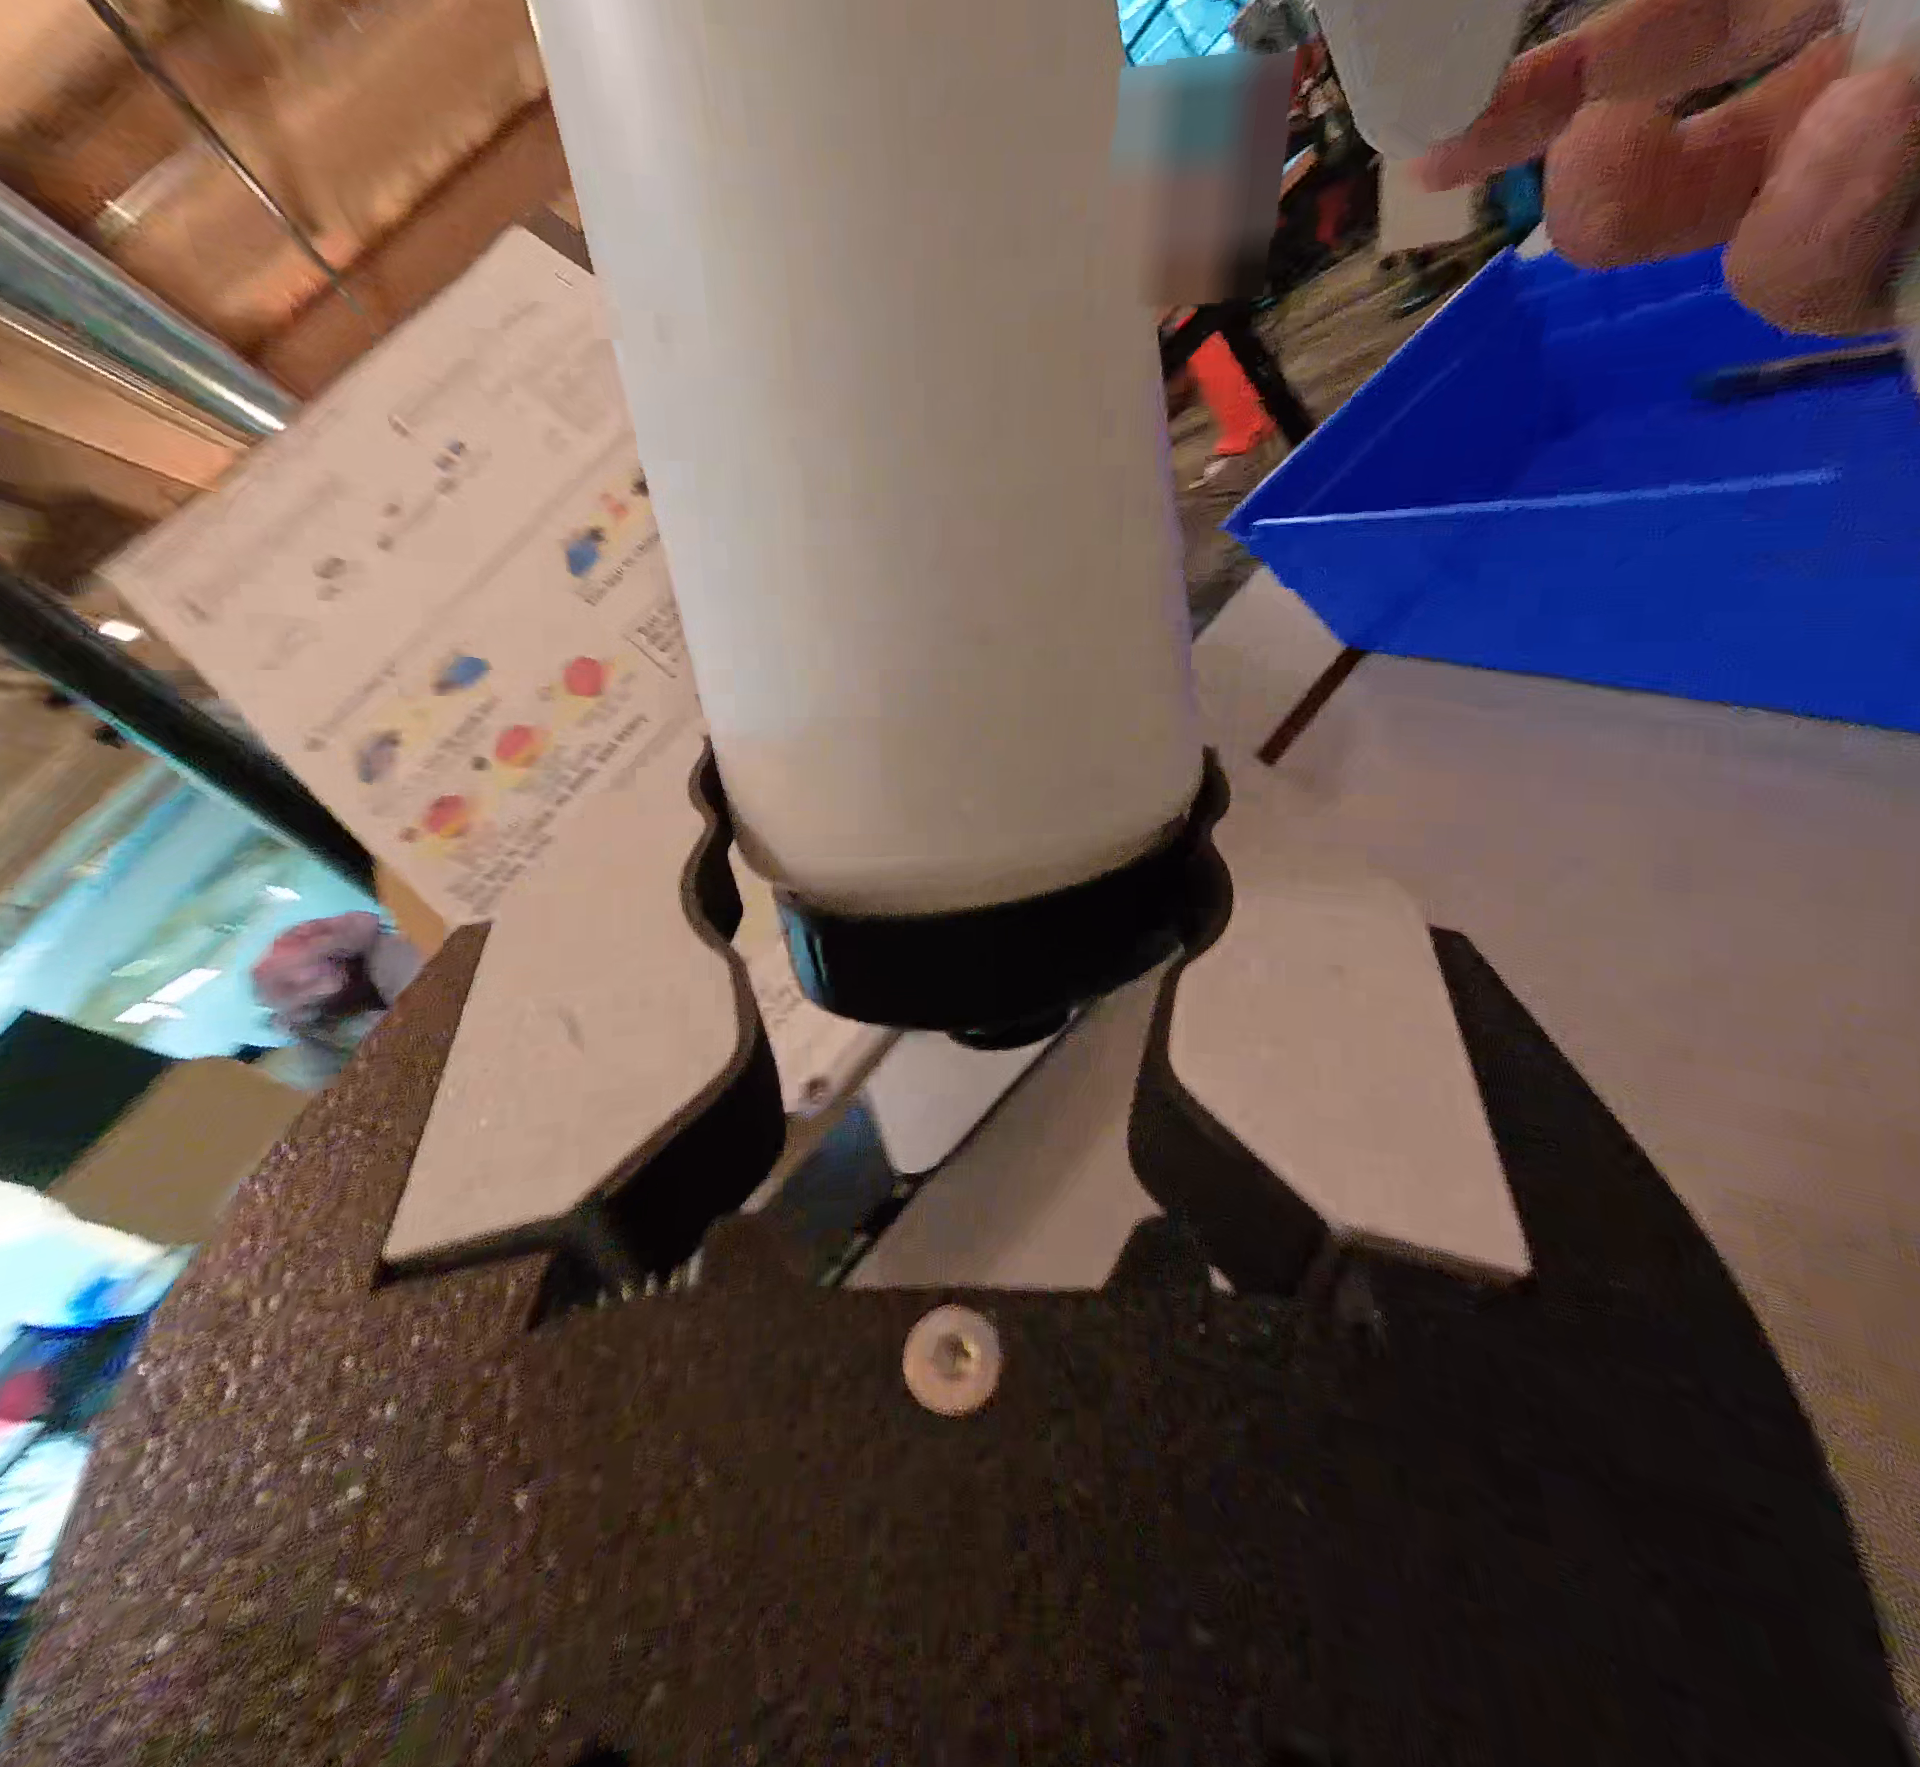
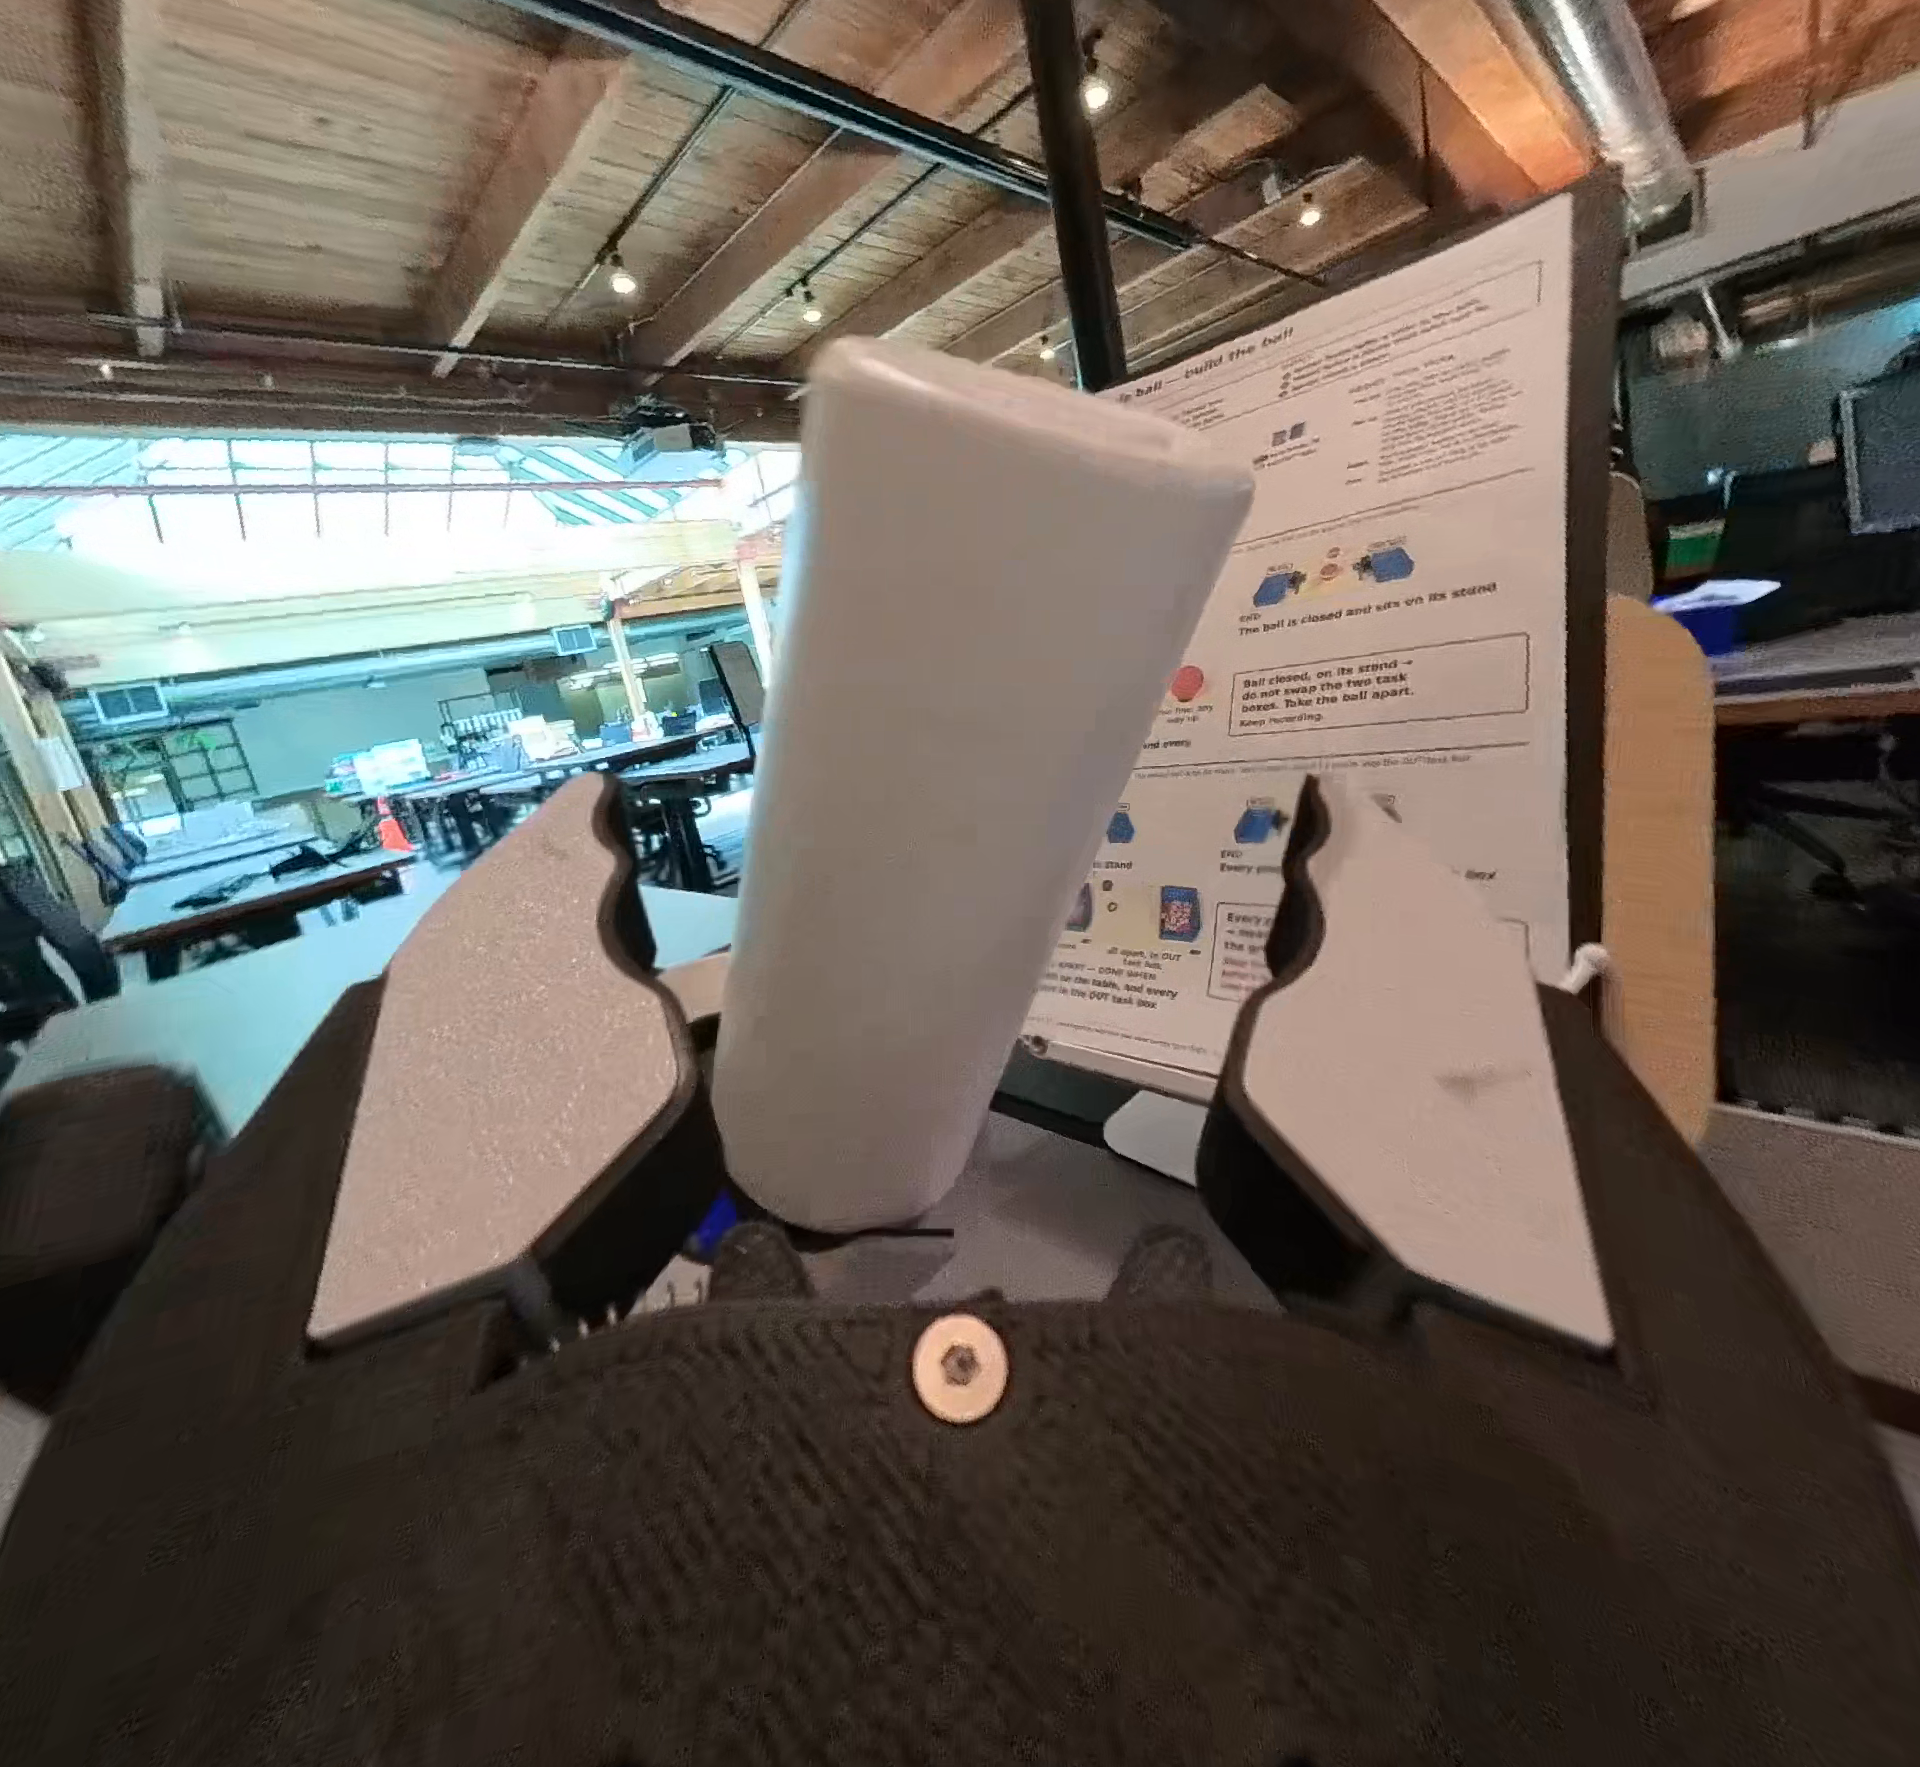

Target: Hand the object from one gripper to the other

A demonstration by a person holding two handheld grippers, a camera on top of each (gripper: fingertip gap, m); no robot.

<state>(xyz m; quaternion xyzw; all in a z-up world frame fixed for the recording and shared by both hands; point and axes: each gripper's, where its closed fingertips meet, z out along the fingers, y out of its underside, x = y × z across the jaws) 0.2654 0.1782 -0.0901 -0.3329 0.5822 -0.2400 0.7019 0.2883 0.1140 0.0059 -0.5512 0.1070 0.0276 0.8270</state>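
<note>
A white bottle (image 1: 883, 367) with a black cap (image 1: 987, 959) stands up out of my left gripper (image 1: 961, 813). The left fingers are shut on its lower end, just above the cap. In the right wrist view the same bottle (image 2: 966, 782) rises between the fingers of my right gripper (image 2: 956, 803), leaning to the right. The right jaws stand wide open with a gap on each side of the bottle; they do not touch it. The cap is hidden in this view.
A blue bin (image 1: 1621, 554) sits on the grey table (image 1: 1558, 886) to the right. A person's hand (image 1: 1714, 138) shows at the upper right. A white instruction board (image 2: 1434, 637) stands behind the bottle, with a black pole (image 2: 1060, 107) beside it.
</note>
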